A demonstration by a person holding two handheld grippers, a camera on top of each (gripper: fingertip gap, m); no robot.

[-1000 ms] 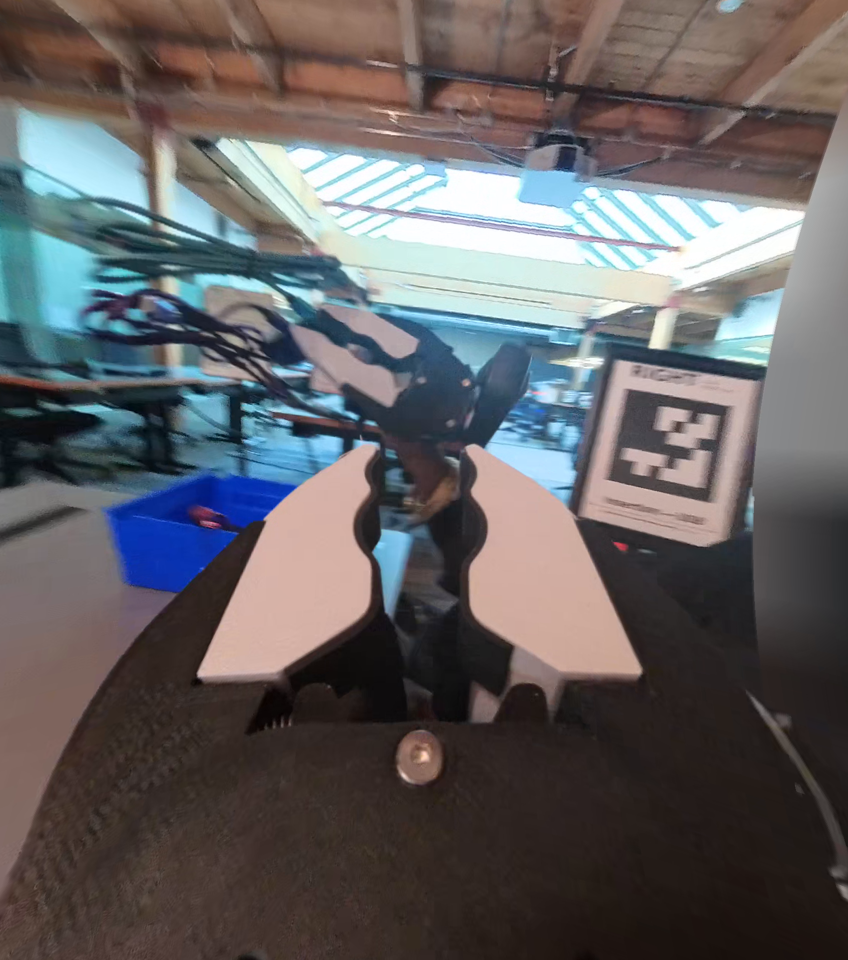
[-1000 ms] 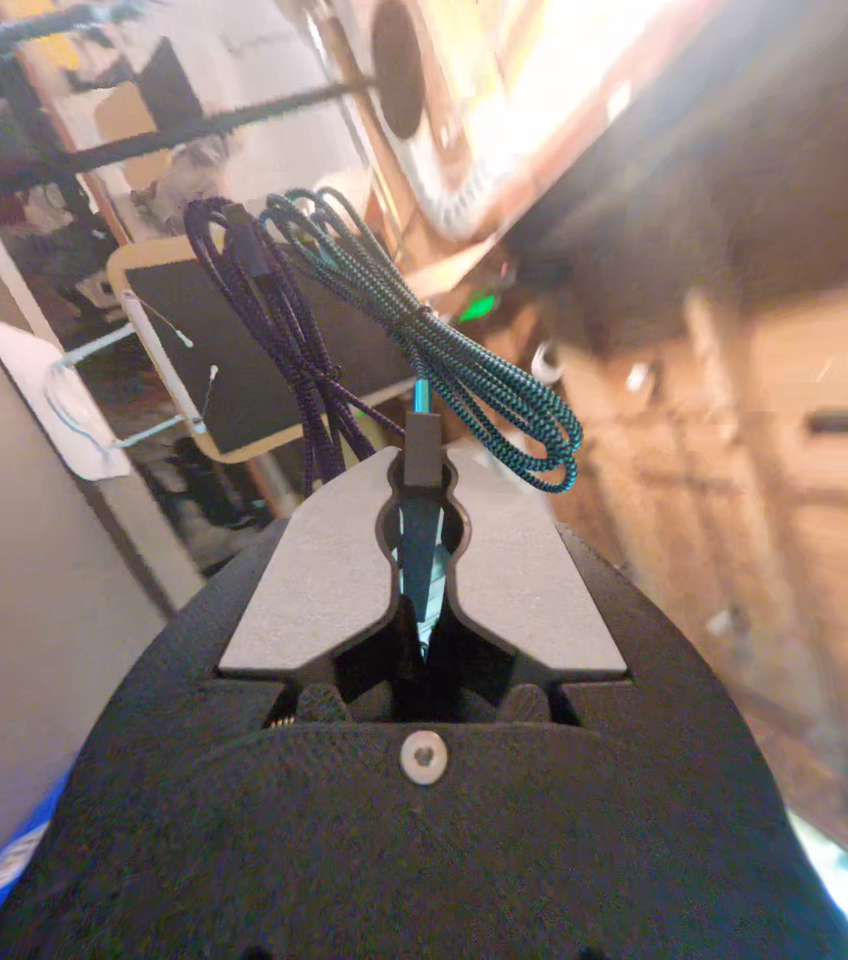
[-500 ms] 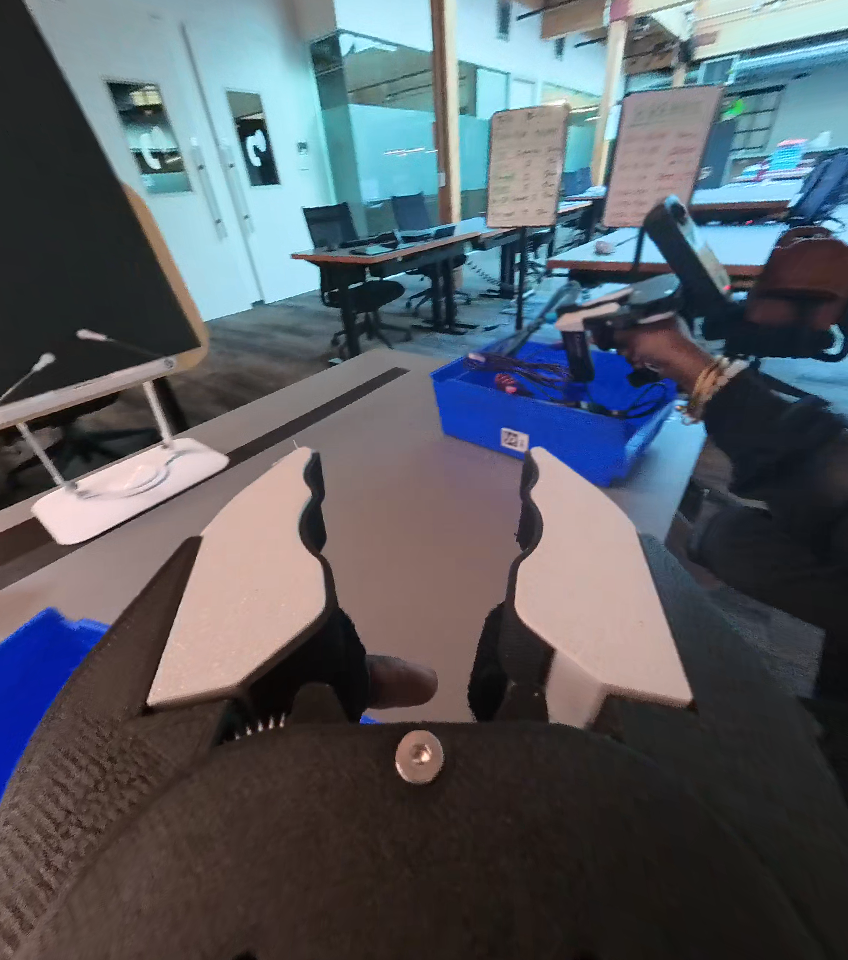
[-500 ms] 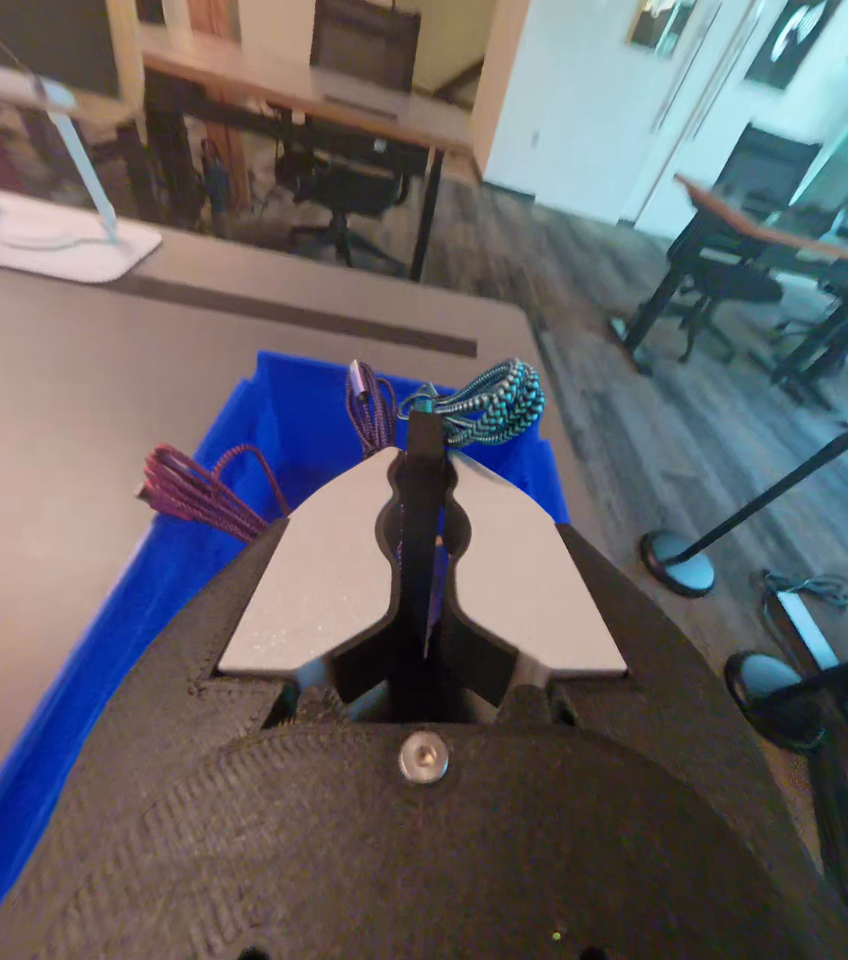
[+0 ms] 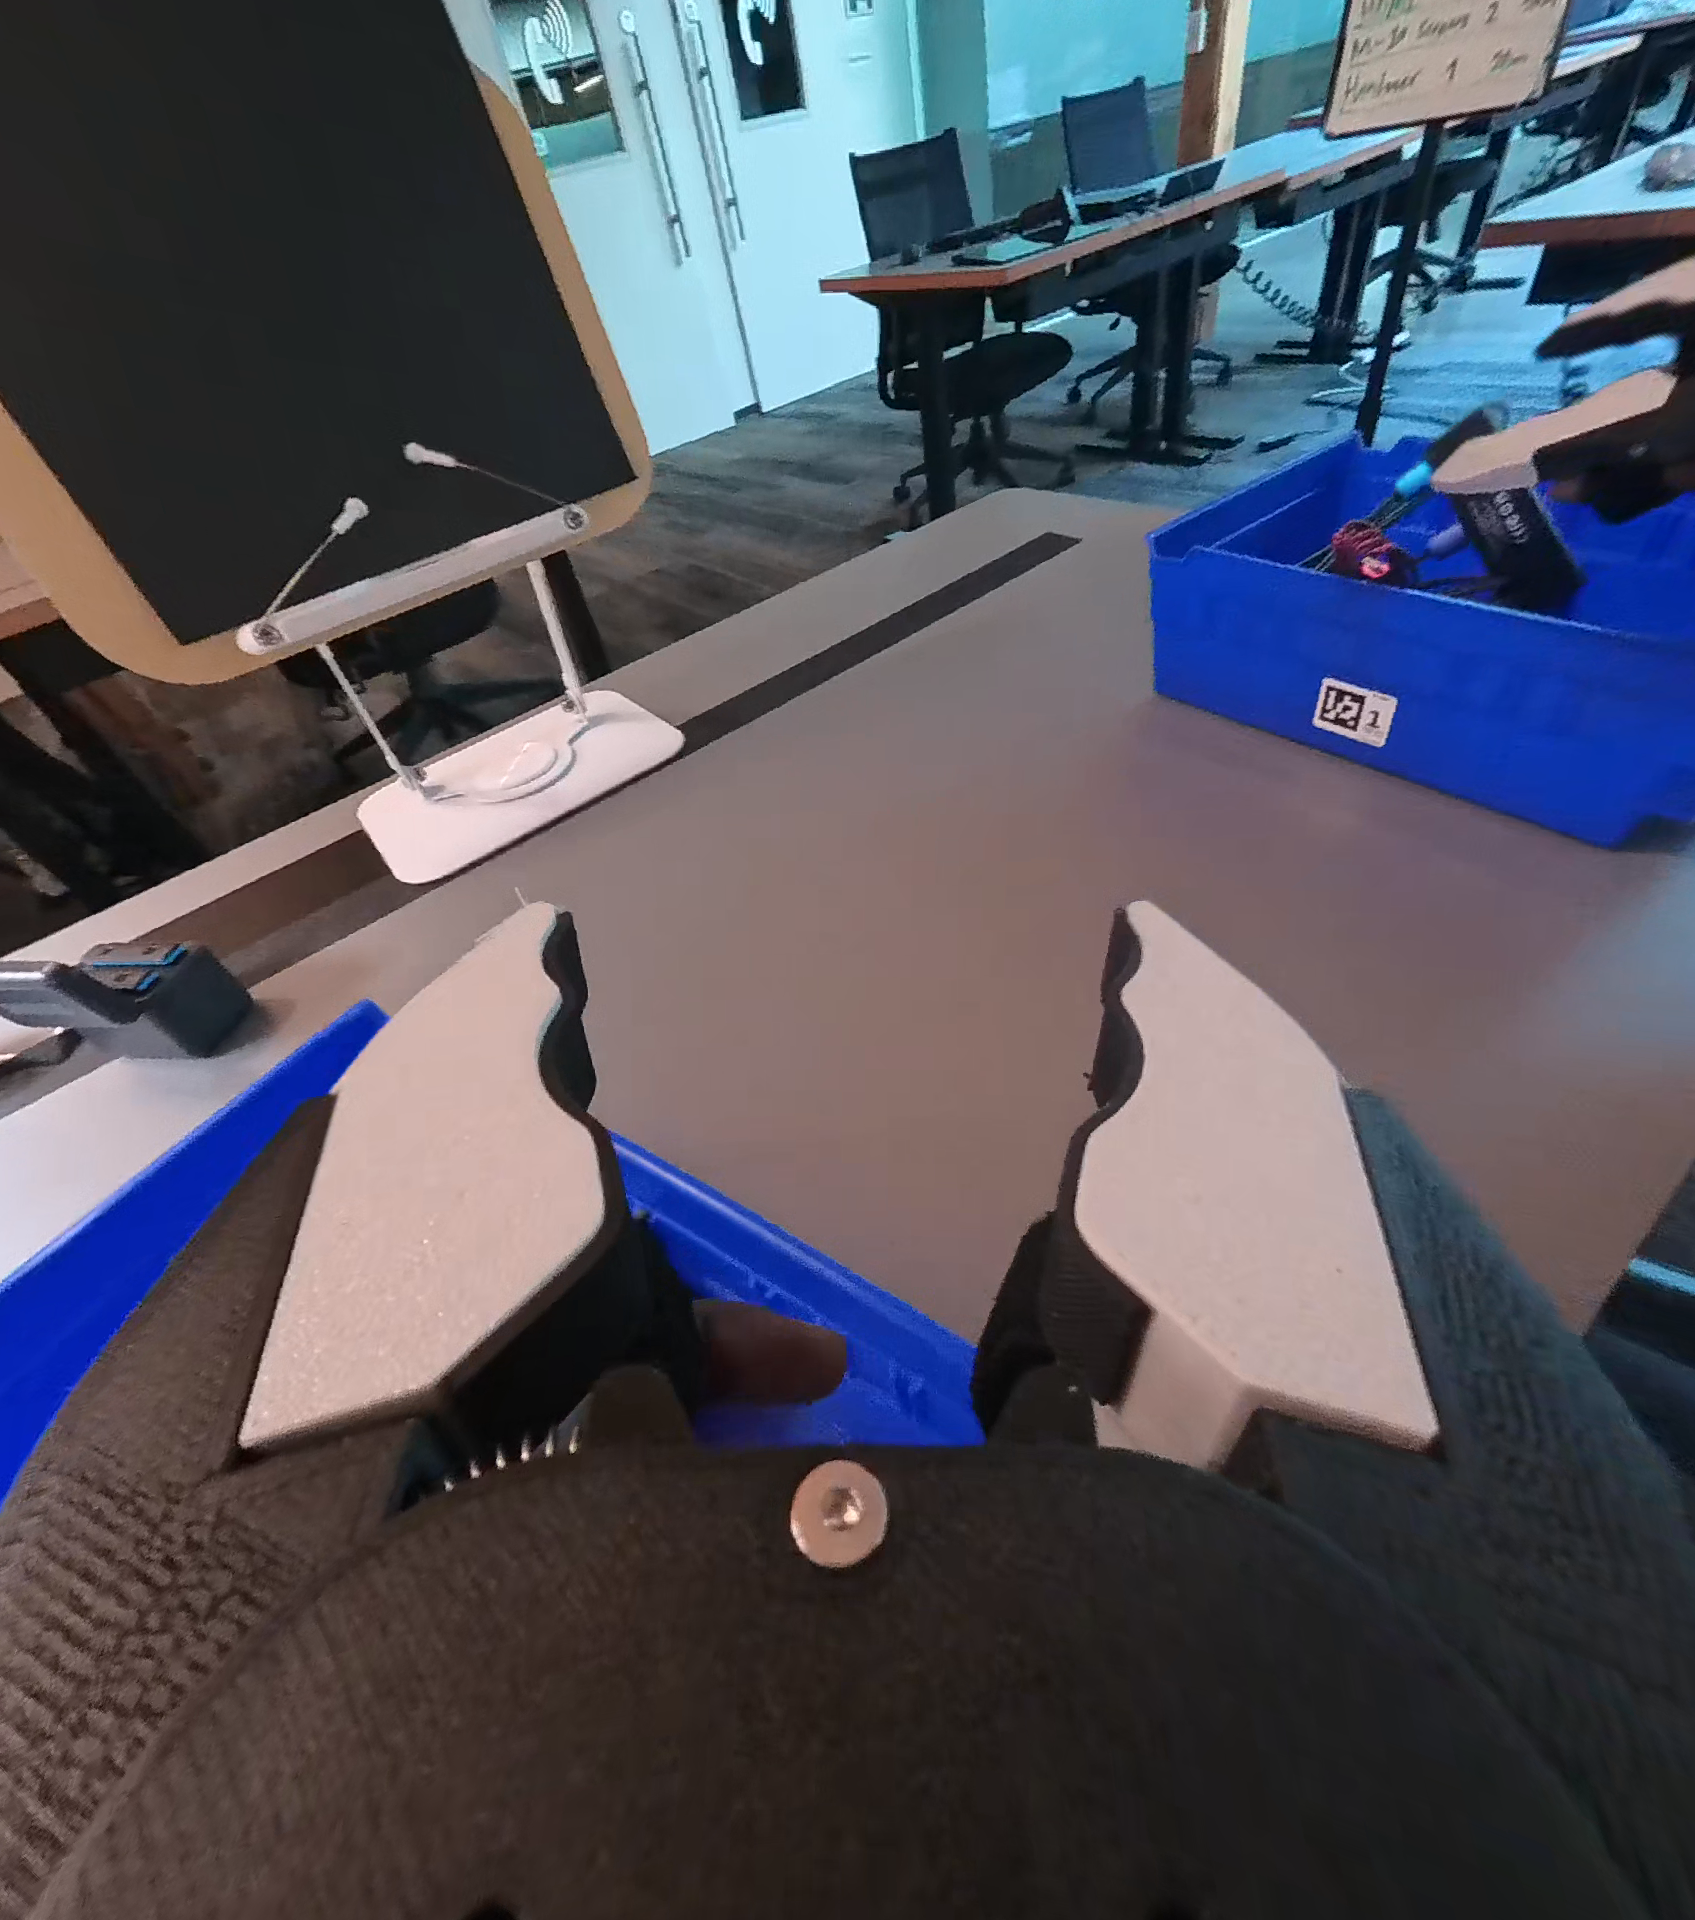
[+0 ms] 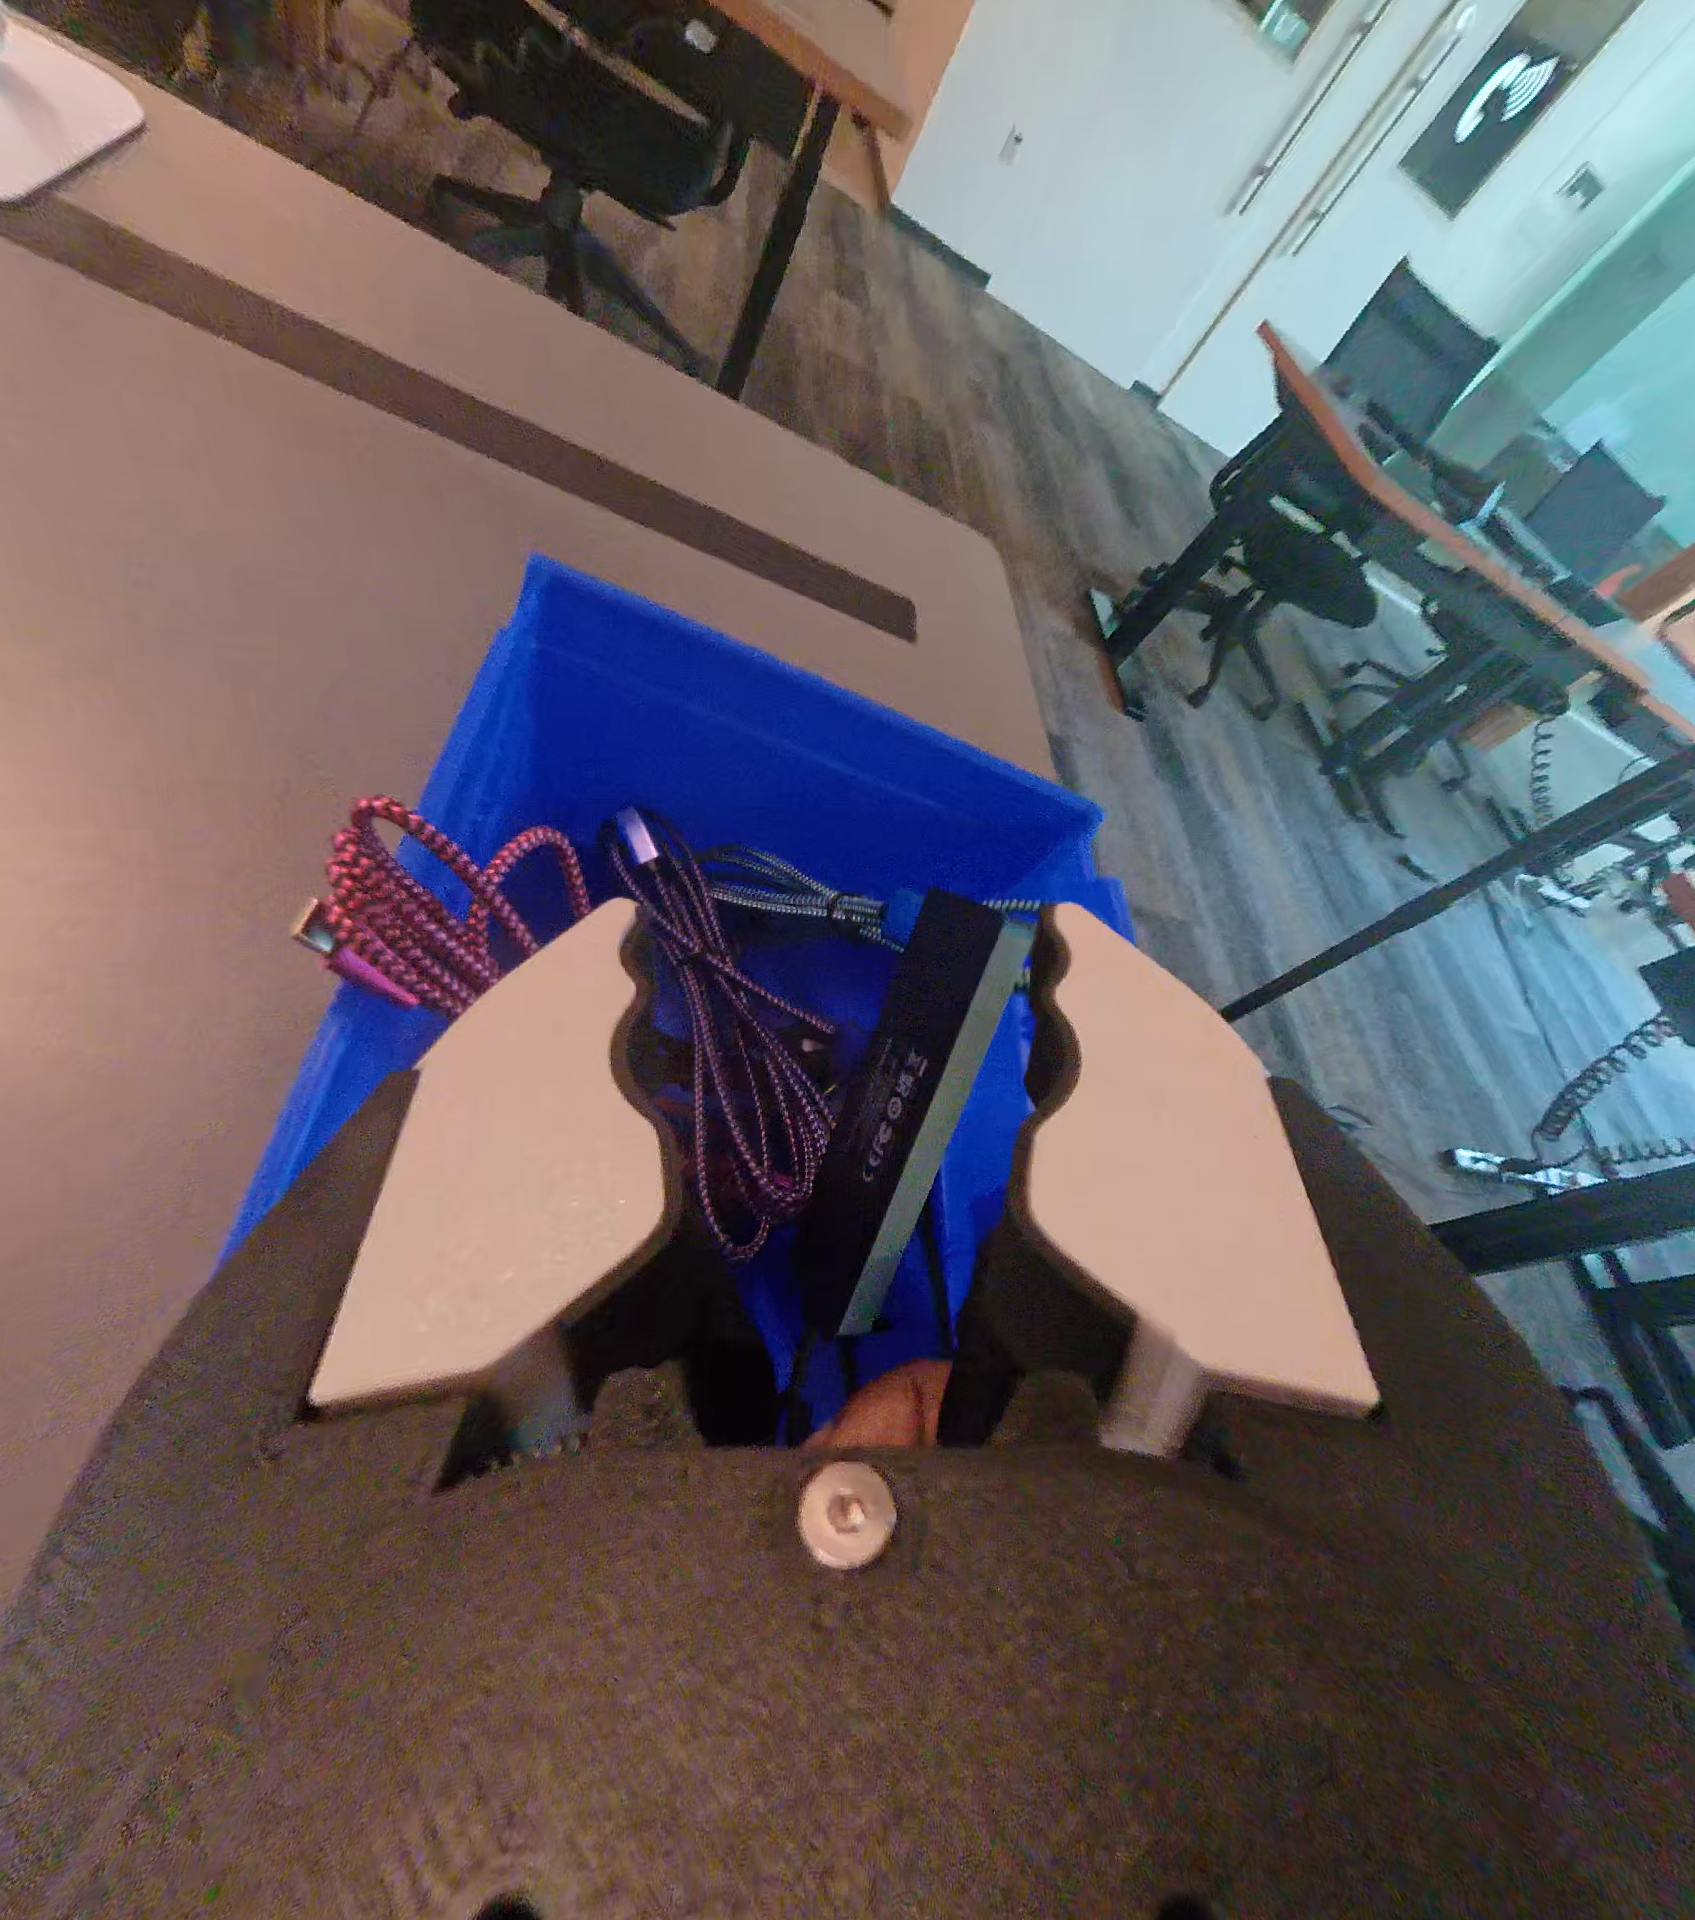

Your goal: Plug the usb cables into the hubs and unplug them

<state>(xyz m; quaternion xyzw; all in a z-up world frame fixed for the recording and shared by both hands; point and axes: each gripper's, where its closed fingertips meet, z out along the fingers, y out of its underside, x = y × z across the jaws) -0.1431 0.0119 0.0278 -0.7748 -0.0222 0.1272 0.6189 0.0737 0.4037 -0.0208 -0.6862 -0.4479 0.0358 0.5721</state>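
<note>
My right gripper point(image 6: 838, 920) is open above a blue bin point(image 6: 770, 727) at the table's right end. Between its fingers, down in the bin, a black and grey usb hub point(image 6: 926, 1091) leans with a purple braided cable point(image 6: 739, 1060) beside it. A pink braided cable point(image 6: 407, 925) hangs over the bin's left wall, and a grey braided cable point(image 6: 801, 904) lies behind. My left gripper point(image 5: 838, 925) is open and empty over the grey table point(image 5: 874, 831). In the left wrist view the right gripper point(image 5: 1497, 410) hovers over that bin point(image 5: 1445, 675) and the hub point(image 5: 1513, 545).
A second blue bin point(image 5: 147, 1299) sits under my left gripper at the near left. Two more usb hubs point(image 5: 126, 1003) lie on the table's left edge. A black board on a white stand point(image 5: 521, 774) stands at the back. Office desks and chairs are beyond the table. Across from one pair of fingers to the other is roughly 45 cm.
My right gripper, shut on the hub with cables half a second ago, has opened, and hub and cables now lie in the bin. My left gripper has opened wider and tilted down.
</note>
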